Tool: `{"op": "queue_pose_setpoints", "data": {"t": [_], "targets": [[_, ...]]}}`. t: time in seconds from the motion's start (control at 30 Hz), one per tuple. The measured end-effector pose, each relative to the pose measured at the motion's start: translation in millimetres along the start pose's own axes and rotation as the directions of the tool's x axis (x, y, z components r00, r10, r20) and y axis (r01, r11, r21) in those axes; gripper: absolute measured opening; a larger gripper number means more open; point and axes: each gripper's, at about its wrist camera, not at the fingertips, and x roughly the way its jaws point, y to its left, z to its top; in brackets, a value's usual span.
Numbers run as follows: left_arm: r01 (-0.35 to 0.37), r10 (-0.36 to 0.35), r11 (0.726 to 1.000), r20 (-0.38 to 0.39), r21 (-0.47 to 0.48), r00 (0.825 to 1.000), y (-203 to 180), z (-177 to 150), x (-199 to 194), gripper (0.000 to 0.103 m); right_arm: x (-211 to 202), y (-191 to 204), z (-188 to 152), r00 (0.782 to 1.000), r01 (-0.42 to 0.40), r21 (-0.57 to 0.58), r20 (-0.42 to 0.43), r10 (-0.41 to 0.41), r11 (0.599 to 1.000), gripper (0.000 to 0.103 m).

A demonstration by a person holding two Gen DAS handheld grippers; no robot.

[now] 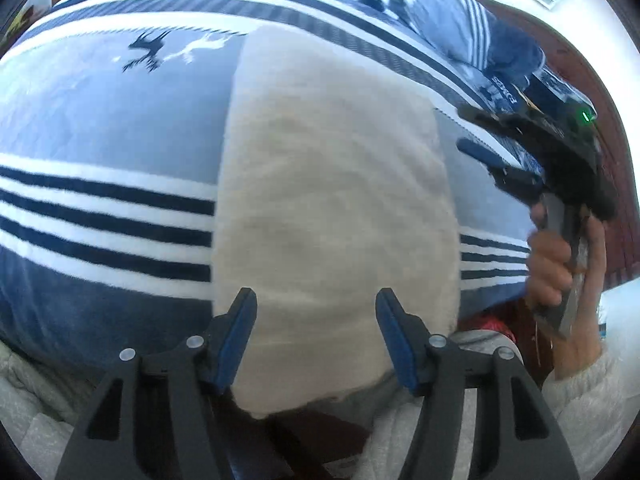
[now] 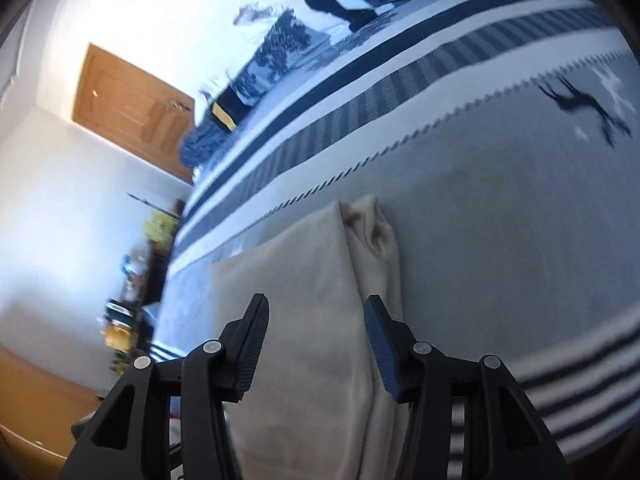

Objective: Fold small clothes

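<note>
Left wrist view
- Surface: a bed covered by a blue-grey blanket [image 1: 100, 128] with dark and white stripes and two deer figures, one dark and one white, toward its far side.
- Task item: a cream garment [image 1: 332, 184] lies flat on the blanket as a tall folded rectangle; its near end reaches the near edge of the bed, its far end stops short of the wide stripes at the far side.
- Left gripper [image 1: 316, 340]: jaws parted, blue pads on either side of the garment's near end with a clear gap between them; nothing is clamped.
- Right gripper [image 1: 488, 152]: seen off the garment's right edge, above the blanket, held by a hand [image 1: 552, 264]; its fingers look spread, with no cloth in them.
- Far right corner of bed: a pile of blue patterned bedding [image 1: 480, 36].

Right wrist view
- Task item: the cream garment [image 2: 304, 280] shows one smooth folded panel and, along its right side, a bunched, wrinkled layer; it runs away from the camera across the plain grey band of the blanket [image 2: 500, 220].
- Right gripper [image 2: 316, 344]: jaws apart over the garment's near part, pads clear of the cloth, holding nothing.
- Beyond the bed: a wooden door [image 2: 132, 108] in a white wall, and a blurred cluttered shelf [image 2: 136, 280] beside the bed's edge.
</note>
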Motion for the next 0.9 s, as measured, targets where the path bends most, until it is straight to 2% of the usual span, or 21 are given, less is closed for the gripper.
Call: {"op": "queue_pose_setpoints", "data": {"t": [0.07, 0.1, 0.13, 0.17, 0.2, 0.27, 0.33, 0.4, 0.43, 0.47, 0.5, 0.6, 0.7, 0.73, 0.8, 0.83, 0.87, 0.9], "targets": [[-0.013, 0.013, 1.0, -0.008, 0.009, 1.0, 4, 4, 10, 0.061, 20, 5, 11, 0.998, 0.033, -0.035, -0.045, -0.035, 0.999, 0.054], [-0.016, 0.016, 1.0, -0.014, 0.013, 1.0, 8, 6, 8, 0.061, 29, 7, 18, 0.995, 0.079, -0.057, -0.054, -0.082, 0.995, 0.054], [-0.015, 0.016, 1.0, -0.02, 0.015, 1.0, 10, 6, 9, 0.061, 40, 9, 24, 0.989, 0.122, -0.085, -0.077, -0.129, 0.989, 0.044], [-0.012, 0.013, 1.0, -0.024, 0.015, 1.0, 8, 7, 12, 0.061, 47, 8, 29, 0.984, 0.131, -0.099, -0.104, -0.141, 0.986, 0.026], [-0.014, 0.015, 1.0, -0.027, 0.018, 1.0, 9, 6, 15, 0.061, 58, 5, 32, 0.975, 0.154, -0.11, -0.141, -0.169, 0.982, 0.004], [-0.026, 0.027, 0.999, -0.031, 0.032, 0.999, 8, 7, 19, 0.061, 67, -3, 33, 0.958, 0.214, -0.117, -0.168, -0.232, 0.97, 0.004], [-0.032, 0.034, 0.998, -0.026, 0.049, 0.999, 7, 7, 17, 0.061, 51, -4, 27, 0.96, 0.233, -0.095, -0.138, -0.245, 0.968, 0.005], [-0.039, 0.039, 0.998, -0.01, 0.047, 0.999, 11, 8, 12, 0.061, 21, 4, 9, 0.962, 0.252, -0.085, -0.083, -0.259, 0.964, 0.021], [-0.039, 0.039, 0.999, -0.007, 0.036, 0.999, 14, 10, 13, 0.061, 2, 10, -6, 0.97, 0.231, -0.08, -0.058, -0.236, 0.97, 0.052], [-0.035, 0.035, 0.999, -0.007, 0.021, 0.999, 18, 11, 14, 0.061, -13, 14, -19, 0.977, 0.209, -0.067, -0.034, -0.212, 0.976, 0.075], [-0.029, 0.029, 1.0, -0.012, 0.003, 1.0, 23, 11, 14, 0.061, -26, 15, -36, 0.983, 0.185, -0.043, -0.011, -0.185, 0.982, 0.077], [-0.009, 0.007, 0.998, -0.037, -0.057, 0.999, 36, 8, 17, 0.061, -44, 12, -97, 0.995, 0.092, 0.018, -0.044, -0.091, 0.996, 0.077], [-0.004, 0.001, 0.998, -0.039, -0.065, 0.999, 41, 0, 18, 0.061, -49, 5, -141, 0.989, 0.144, 0.041, -0.047, -0.142, 0.989, 0.075], [-0.005, 0.002, 0.998, -0.045, -0.067, 0.999, 43, -2, 19, 0.061, -48, -1, -154, 0.989, 0.142, 0.058, -0.055, -0.139, 0.988, 0.07], [0.006, -0.011, 0.997, -0.062, -0.077, 0.998, 46, -10, 21, 0.061, -38, -14, -174, 0.986, 0.14, 0.092, -0.109, -0.129, 0.986, 0.046], [0.013, -0.019, 0.996, -0.066, -0.084, 0.998, 49, -14, 21, 0.061, -32, -20, -179, 0.98, 0.147, 0.097, -0.148, -0.132, 0.984, 0.015], [0.013, -0.019, 0.996, -0.064, -0.088, 0.998, 50, -17, 19, 0.061, -30, -24, -179, 0.978, 0.157, 0.112, -0.158, -0.138, 0.981, 0.008], [0.011, -0.017, 0.996, -0.061, -0.089, 0.998, 52, -19, 16, 0.061, -36, -26, -177, 0.982, 0.148, 0.129, -0.134, -0.131, 0.98, 0.008]]}}
